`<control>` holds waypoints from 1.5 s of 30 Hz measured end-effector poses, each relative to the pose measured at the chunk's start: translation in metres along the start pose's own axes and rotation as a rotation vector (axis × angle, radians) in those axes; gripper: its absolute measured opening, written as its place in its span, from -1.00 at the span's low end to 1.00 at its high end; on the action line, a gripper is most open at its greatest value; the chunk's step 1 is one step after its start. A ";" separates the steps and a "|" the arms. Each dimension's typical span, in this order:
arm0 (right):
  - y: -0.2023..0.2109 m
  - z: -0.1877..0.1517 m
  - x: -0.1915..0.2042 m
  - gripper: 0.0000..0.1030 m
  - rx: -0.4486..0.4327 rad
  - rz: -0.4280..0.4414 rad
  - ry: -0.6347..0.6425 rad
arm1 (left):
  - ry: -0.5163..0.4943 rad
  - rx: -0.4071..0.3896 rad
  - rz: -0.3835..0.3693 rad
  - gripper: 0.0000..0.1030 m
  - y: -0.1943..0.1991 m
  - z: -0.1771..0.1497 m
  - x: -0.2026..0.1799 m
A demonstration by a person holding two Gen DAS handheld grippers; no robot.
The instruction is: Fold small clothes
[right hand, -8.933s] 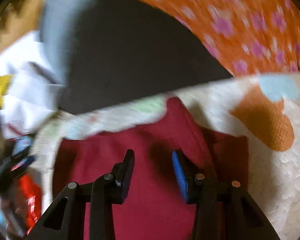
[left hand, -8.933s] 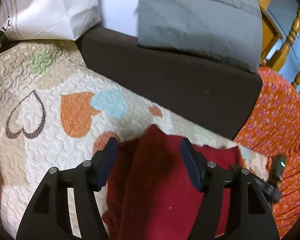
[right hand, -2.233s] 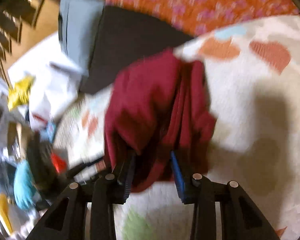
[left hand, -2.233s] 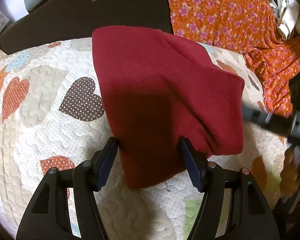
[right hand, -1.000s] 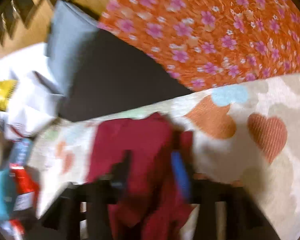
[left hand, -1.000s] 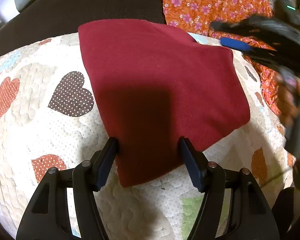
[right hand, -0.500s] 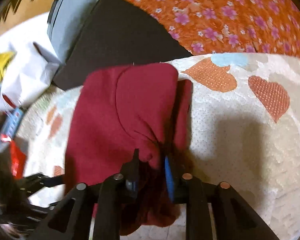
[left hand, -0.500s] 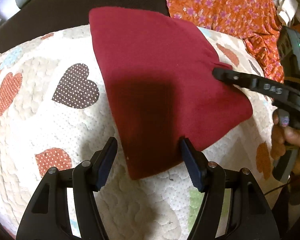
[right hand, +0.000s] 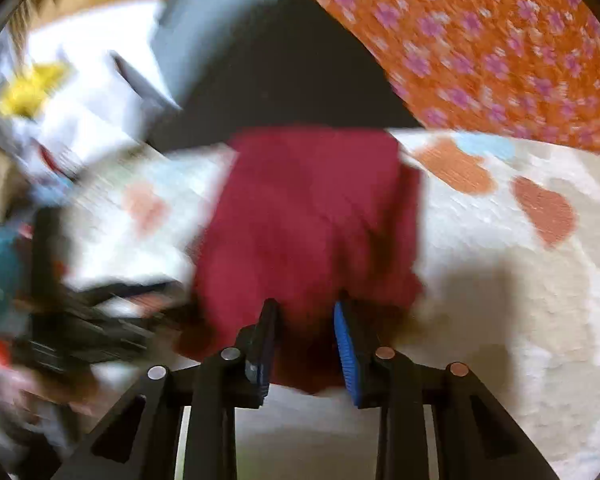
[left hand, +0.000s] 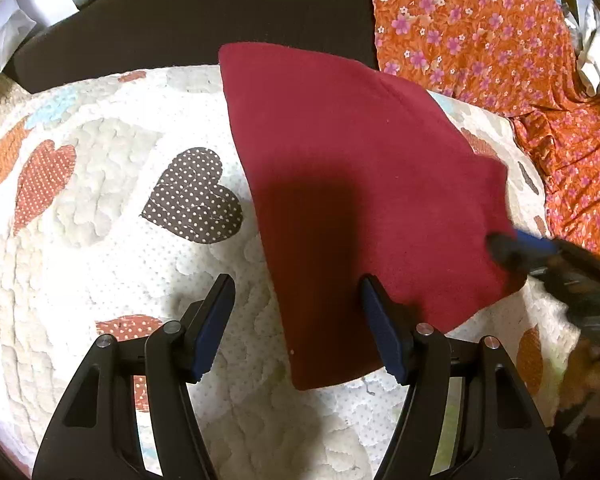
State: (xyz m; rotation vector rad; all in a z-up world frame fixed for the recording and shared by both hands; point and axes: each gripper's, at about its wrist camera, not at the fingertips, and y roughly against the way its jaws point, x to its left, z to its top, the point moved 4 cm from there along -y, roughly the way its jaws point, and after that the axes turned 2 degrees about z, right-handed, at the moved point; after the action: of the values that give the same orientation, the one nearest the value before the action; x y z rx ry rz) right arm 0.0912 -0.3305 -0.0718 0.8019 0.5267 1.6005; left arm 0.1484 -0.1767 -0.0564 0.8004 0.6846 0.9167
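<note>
A dark red folded garment lies flat on the heart-patterned quilt. My left gripper is open, its jaws straddling the garment's near left edge without holding it. My right gripper shows blurred at the garment's right edge in the left wrist view. In the right wrist view the garment lies ahead, and my right gripper has its jaws partly apart over the cloth's near edge. That view is motion-blurred.
A dark brown cushion borders the quilt at the back. Orange floral fabric lies to the right. White bags and clutter sit beyond the quilt's left side in the right wrist view.
My right gripper's jaws have opened off the garment's right edge and it has pulled back. The garment has settled flat. My left gripper has stayed open and shifted slightly left.
</note>
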 end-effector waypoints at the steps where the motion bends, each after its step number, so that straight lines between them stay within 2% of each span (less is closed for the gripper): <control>1: -0.008 -0.007 -0.007 -0.48 0.028 -0.020 -0.011 | -0.006 0.002 -0.001 0.27 0.000 -0.001 -0.001; 4: -0.011 -0.017 -0.020 -0.49 0.025 0.025 -0.076 | -0.031 0.008 0.002 0.27 -0.004 -0.003 -0.007; 9: -0.005 -0.019 -0.018 -0.49 0.028 -0.011 -0.054 | -0.043 0.008 0.005 0.27 -0.005 -0.004 -0.010; 12: 0.003 -0.020 -0.026 -0.49 0.012 0.039 -0.144 | -0.047 -0.002 0.015 0.27 -0.003 -0.005 -0.010; 14: 0.012 -0.014 -0.024 -0.45 -0.034 0.089 -0.195 | -0.050 -0.011 0.021 0.27 -0.001 -0.004 -0.011; 15: 0.019 -0.011 -0.022 -0.35 -0.062 0.111 -0.207 | -0.052 -0.013 0.023 0.27 0.000 -0.004 -0.011; 17: 0.030 -0.002 -0.015 -0.25 -0.111 0.104 -0.191 | -0.050 -0.016 0.026 0.27 0.001 -0.003 -0.011; 20: 0.044 0.014 -0.004 -0.25 -0.174 0.061 -0.149 | -0.041 -0.020 0.030 0.27 0.003 -0.001 -0.010; 23: 0.048 0.032 0.002 -0.25 -0.219 0.062 -0.127 | -0.033 -0.025 0.030 0.27 0.004 0.001 -0.008; 28: 0.025 0.046 0.000 -0.29 -0.194 0.033 -0.101 | -0.008 -0.038 0.017 0.27 0.007 0.005 -0.002; 31: 0.001 0.039 -0.017 -0.31 -0.124 -0.056 -0.097 | 0.012 -0.061 -0.009 0.27 0.008 0.010 0.003; 33: -0.020 0.029 -0.033 -0.30 -0.058 -0.021 -0.148 | 0.051 -0.064 -0.038 0.27 0.005 0.015 0.009; 34: -0.025 0.025 -0.040 -0.29 -0.057 0.029 -0.193 | 0.067 -0.057 -0.053 0.27 0.003 0.017 0.012; 36: -0.021 0.024 -0.046 -0.26 -0.086 0.075 -0.227 | 0.102 -0.042 -0.099 0.30 -0.001 0.021 0.016; 37: -0.019 0.024 -0.047 -0.22 -0.091 0.079 -0.229 | 0.110 -0.043 -0.108 0.31 -0.001 0.022 0.017; 39: -0.016 0.024 -0.049 0.02 -0.099 0.077 -0.238 | 0.115 -0.055 -0.118 0.34 0.000 0.023 0.017; 43: -0.019 0.025 -0.055 0.10 -0.100 0.101 -0.283 | 0.119 -0.048 -0.152 0.34 -0.002 0.026 0.014; 45: -0.023 0.028 -0.056 0.20 -0.093 0.097 -0.290 | 0.131 -0.042 -0.168 0.34 -0.004 0.028 0.014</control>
State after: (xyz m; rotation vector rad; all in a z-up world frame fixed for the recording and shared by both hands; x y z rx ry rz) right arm 0.1299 -0.3834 -0.0814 0.9812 0.2069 1.5509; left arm 0.1785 -0.1739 -0.0475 0.6390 0.8321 0.8325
